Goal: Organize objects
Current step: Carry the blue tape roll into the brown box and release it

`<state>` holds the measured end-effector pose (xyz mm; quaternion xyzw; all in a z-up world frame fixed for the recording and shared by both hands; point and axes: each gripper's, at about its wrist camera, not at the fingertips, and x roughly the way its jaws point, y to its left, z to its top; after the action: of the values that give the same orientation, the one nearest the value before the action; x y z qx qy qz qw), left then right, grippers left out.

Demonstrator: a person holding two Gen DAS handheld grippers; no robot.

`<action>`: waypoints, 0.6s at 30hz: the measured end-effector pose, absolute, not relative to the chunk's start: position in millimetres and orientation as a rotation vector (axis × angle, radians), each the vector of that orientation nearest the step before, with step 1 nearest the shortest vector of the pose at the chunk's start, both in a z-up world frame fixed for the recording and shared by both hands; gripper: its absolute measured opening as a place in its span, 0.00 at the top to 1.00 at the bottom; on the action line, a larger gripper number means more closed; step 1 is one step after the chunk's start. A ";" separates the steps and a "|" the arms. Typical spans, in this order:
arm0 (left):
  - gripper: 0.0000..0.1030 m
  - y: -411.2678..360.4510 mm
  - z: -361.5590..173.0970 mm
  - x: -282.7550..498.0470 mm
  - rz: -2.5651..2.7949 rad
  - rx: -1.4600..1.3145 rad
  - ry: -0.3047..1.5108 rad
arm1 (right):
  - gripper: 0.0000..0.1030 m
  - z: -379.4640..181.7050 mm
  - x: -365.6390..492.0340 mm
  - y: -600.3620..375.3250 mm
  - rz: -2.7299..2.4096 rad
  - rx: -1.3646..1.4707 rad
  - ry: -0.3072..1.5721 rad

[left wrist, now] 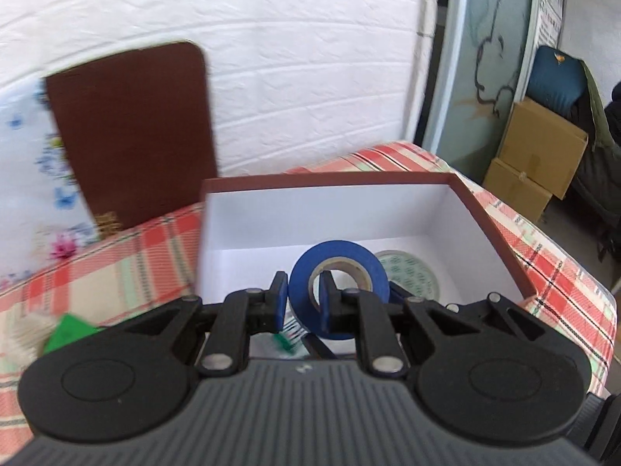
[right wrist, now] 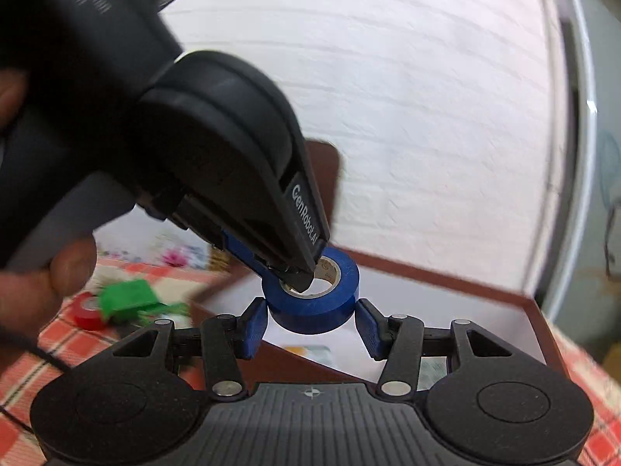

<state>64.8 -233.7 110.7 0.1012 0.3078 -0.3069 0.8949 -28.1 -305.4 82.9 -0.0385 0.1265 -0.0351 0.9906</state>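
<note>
My left gripper [left wrist: 302,303] is shut on the wall of a blue tape roll [left wrist: 341,268], one finger inside its hole, and holds it over the open brown box with white inside [left wrist: 493,225]. In the right wrist view the same roll [right wrist: 314,310] hangs from the left gripper [right wrist: 299,277] above the box [right wrist: 531,310]. My right gripper [right wrist: 312,328] is open, its blue pads on either side of the roll, just apart from it. A pale patterned tape roll [left wrist: 415,275] lies in the box.
The box's brown lid [left wrist: 132,132] leans against the white brick wall. A green object [right wrist: 128,299] and a red tape roll [right wrist: 87,312] lie on the plaid cloth [left wrist: 116,268] left of the box. Cardboard boxes [left wrist: 539,155] stand at the far right.
</note>
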 end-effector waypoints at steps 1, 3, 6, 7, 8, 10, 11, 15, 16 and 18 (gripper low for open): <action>0.82 -241.7 107.7 67.8 -0.636 0.216 0.646 | 0.53 80.0 -25.4 -313.5 -0.079 -0.065 0.265; 0.82 -252.8 102.4 72.4 -0.634 0.218 0.658 | 0.53 74.7 -20.1 -325.4 -0.091 -0.051 0.281; 0.81 -260.5 100.0 77.8 -0.621 0.215 0.664 | 0.53 71.8 -13.5 -337.7 -0.090 -0.024 0.290; 0.80 -261.4 99.2 79.3 -0.615 0.218 0.669 | 0.53 71.4 -11.3 -339.6 -0.088 -0.023 0.292; 0.80 -261.7 98.7 79.5 -0.606 0.226 0.668 | 0.53 71.1 -10.1 -340.2 -0.098 -0.028 0.289; 0.80 -261.5 98.5 77.8 -0.598 0.244 0.655 | 0.53 71.3 -10.6 -341.1 -0.102 -0.026 0.282; 0.80 -260.9 99.4 76.0 -0.595 0.251 0.648 | 0.53 71.1 -11.5 -341.2 -0.100 -0.022 0.281; 0.80 -247.4 105.7 66.9 -0.578 0.248 0.630 | 0.53 72.4 -22.9 -337.2 -0.108 -0.004 0.261; 0.80 -242.6 107.5 63.8 -0.573 0.243 0.627 | 0.53 73.4 -27.4 -335.0 -0.109 -0.002 0.252; 0.80 -231.8 110.8 57.7 -0.559 0.230 0.624 | 0.53 74.8 -36.0 -328.7 -0.108 -0.007 0.242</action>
<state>57.7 -231.8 110.8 0.1114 0.3022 -0.2709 0.9071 -36.0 -328.7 74.8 -0.0034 0.1204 -0.0538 0.9913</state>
